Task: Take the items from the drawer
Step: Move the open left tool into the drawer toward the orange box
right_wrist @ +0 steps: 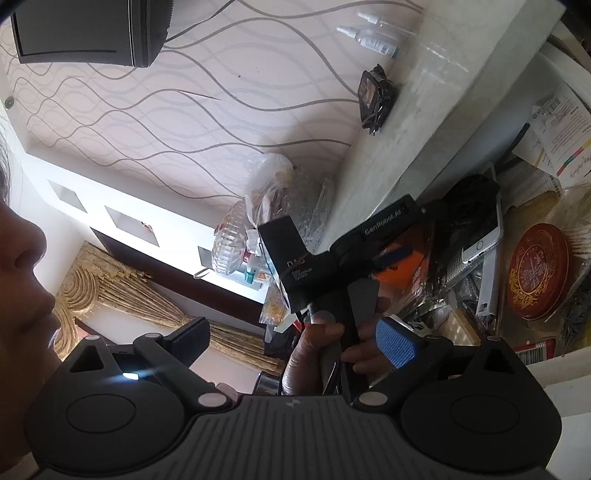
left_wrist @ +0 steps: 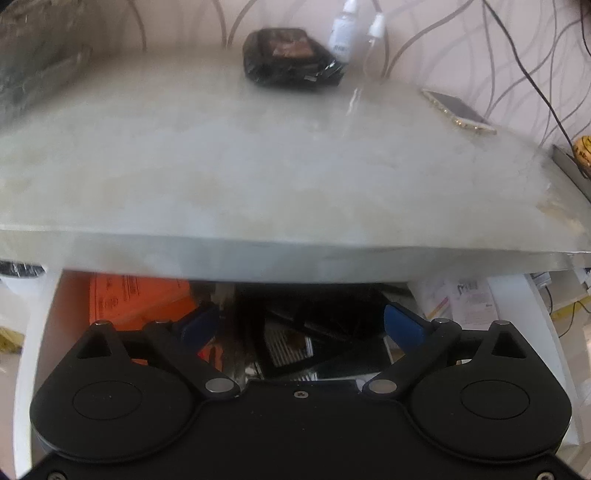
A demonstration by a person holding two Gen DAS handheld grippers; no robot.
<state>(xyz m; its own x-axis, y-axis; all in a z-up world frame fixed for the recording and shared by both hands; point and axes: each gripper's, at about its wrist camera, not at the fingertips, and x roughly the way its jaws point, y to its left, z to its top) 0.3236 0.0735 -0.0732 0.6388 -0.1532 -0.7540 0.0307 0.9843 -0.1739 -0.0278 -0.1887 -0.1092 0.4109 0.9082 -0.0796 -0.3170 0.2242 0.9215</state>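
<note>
In the left wrist view the open drawer (left_wrist: 517,314) lies below the pale marble countertop (left_wrist: 258,166). It holds an orange packet (left_wrist: 136,299), a black item (left_wrist: 325,332) and papers (left_wrist: 461,299). My left gripper (left_wrist: 301,326) is open just above the black item, holding nothing. A black wrapped packet (left_wrist: 291,57) lies on the countertop at the back. In the right wrist view my right gripper (right_wrist: 293,343) is open and empty, turned sideways and held away from the drawer. It looks at the left gripper's body (right_wrist: 369,236) over the drawer, beside a phone (right_wrist: 484,229) and a red round tin (right_wrist: 539,273).
Two small dropper bottles (left_wrist: 354,33) stand at the back of the countertop and a gold-edged phone (left_wrist: 458,110) lies at its right. The drawer is crowded with loose small items (right_wrist: 461,306). A glass bowl and plastic bags (right_wrist: 258,229) sit at the counter's far end. Wavy wallpaper is behind.
</note>
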